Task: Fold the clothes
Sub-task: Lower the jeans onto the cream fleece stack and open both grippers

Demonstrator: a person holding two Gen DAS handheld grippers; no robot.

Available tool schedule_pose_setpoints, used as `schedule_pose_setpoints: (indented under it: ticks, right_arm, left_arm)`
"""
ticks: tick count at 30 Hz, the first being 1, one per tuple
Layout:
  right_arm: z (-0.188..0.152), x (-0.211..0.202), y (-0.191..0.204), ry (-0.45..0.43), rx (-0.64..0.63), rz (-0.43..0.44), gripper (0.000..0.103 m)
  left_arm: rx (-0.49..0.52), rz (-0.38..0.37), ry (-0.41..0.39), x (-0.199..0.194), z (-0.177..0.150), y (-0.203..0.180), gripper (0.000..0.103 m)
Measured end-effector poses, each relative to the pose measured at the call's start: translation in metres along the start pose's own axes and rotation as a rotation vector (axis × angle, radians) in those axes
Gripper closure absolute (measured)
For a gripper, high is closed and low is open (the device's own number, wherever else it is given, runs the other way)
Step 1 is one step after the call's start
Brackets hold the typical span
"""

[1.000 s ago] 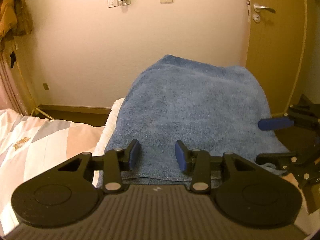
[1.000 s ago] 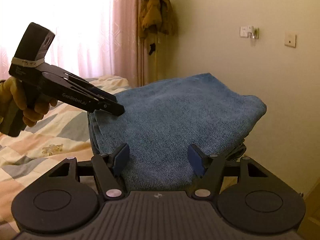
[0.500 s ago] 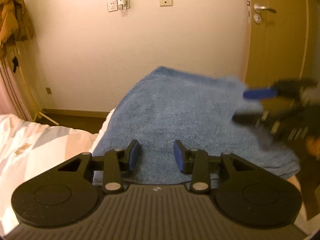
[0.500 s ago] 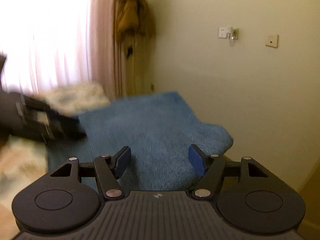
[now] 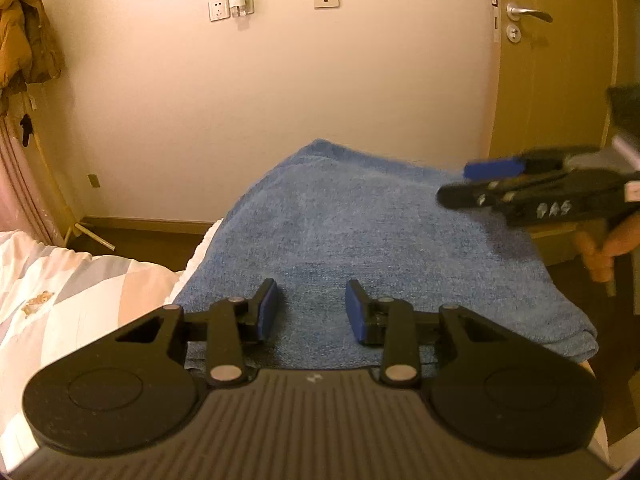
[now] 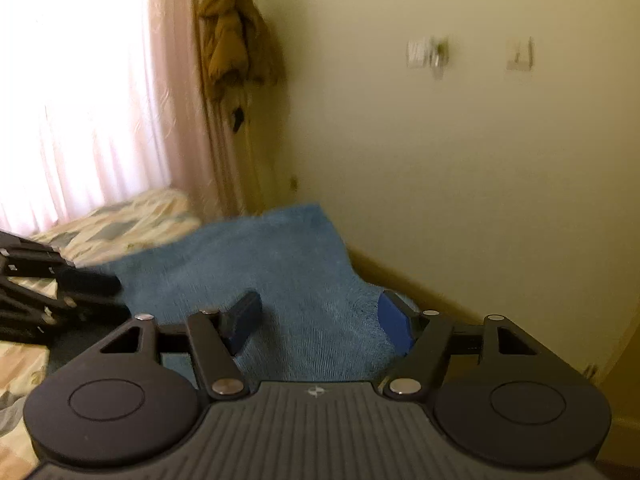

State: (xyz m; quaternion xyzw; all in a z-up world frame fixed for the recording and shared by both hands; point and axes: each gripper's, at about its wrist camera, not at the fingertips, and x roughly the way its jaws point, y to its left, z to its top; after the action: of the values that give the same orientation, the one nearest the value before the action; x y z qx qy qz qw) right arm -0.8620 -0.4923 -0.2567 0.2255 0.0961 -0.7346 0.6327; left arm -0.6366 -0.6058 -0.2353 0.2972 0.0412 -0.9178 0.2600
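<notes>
My left gripper [image 5: 312, 307] hung with its jaws apart and nothing between them, the blue towel [image 5: 360, 240] spread just ahead beneath it. My right gripper [image 6: 318, 322], likewise parted and empty, hovered over the towel's corner.

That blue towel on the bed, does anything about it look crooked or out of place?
Slightly. The blue towel hangs past the bed's corner, its far edge drooping toward the floor. Both tongs are open, neither gripping it. No damage shows.
</notes>
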Motion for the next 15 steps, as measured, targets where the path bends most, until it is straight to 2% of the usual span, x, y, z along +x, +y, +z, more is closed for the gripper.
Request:
schedule_pose_setpoints:
  ticks: [4,9,12,15]
  right_arm:
    - [-0.013,0.009,-0.024,0.026,0.2,0.067,0.034]
    - [-0.007,0.001,-0.02,0.022,0.187,0.052,0.034]
    - [0.002,-0.023,-0.002,-0.038,0.116,0.028,0.033]
    - [-0.002,-0.053,0.019,-0.076,0.066,0.063,0.034]
  left_arm:
    - [0.001,0.011,-0.008,0.005,0.0,-0.004,0.07]
    - [-0.007,0.029,-0.011,0.004,0.001,-0.006,0.07]
    - [0.0,0.042,0.0,0.0,0.002,-0.007,0.07]
    - [0.001,0.057,-0.007,-0.009,0.0,-0.007,0.07]
